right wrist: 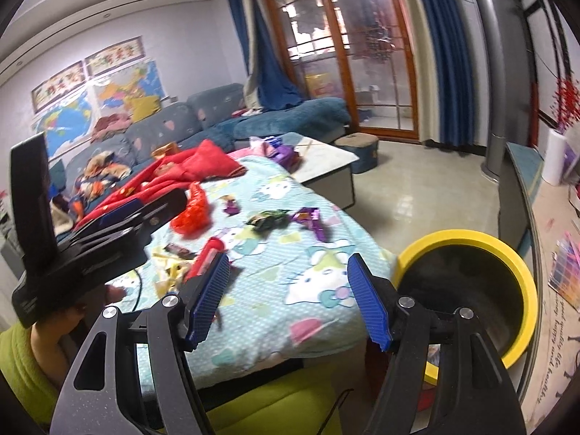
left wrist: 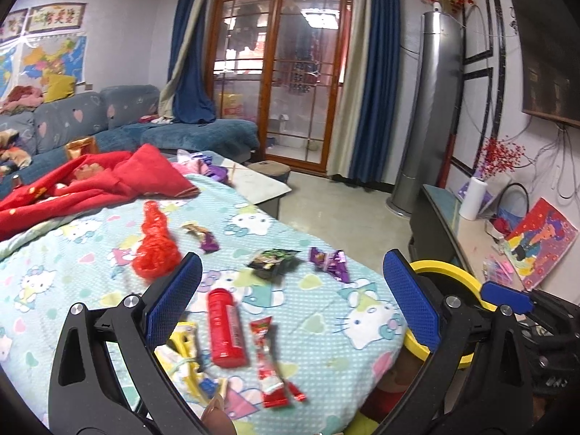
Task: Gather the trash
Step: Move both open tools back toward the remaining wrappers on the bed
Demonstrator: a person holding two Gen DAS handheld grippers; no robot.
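Trash lies scattered on a table covered with a Hello Kitty cloth (left wrist: 319,344). There is a red tube (left wrist: 225,326), a red-white wrapper (left wrist: 270,362), a crumpled red plastic bag (left wrist: 154,246), a dark green wrapper (left wrist: 273,261) and purple wrappers (left wrist: 331,262). Yellow wrappers (left wrist: 185,351) lie by the left finger. My left gripper (left wrist: 290,297) is open and empty above the red tube. My right gripper (right wrist: 290,297) is open and empty over the cloth's near edge (right wrist: 275,330). A yellow-rimmed black bin (right wrist: 467,286) stands right of the table. The left gripper also shows in the right wrist view (right wrist: 119,221).
A red garment (left wrist: 90,185) lies at the table's far left. A blue sofa (left wrist: 108,119) stands behind. A white low table (right wrist: 326,161) and a stool (right wrist: 357,150) are beyond. A TV cabinet (left wrist: 453,224) and tower air conditioner (left wrist: 427,116) stand to the right.
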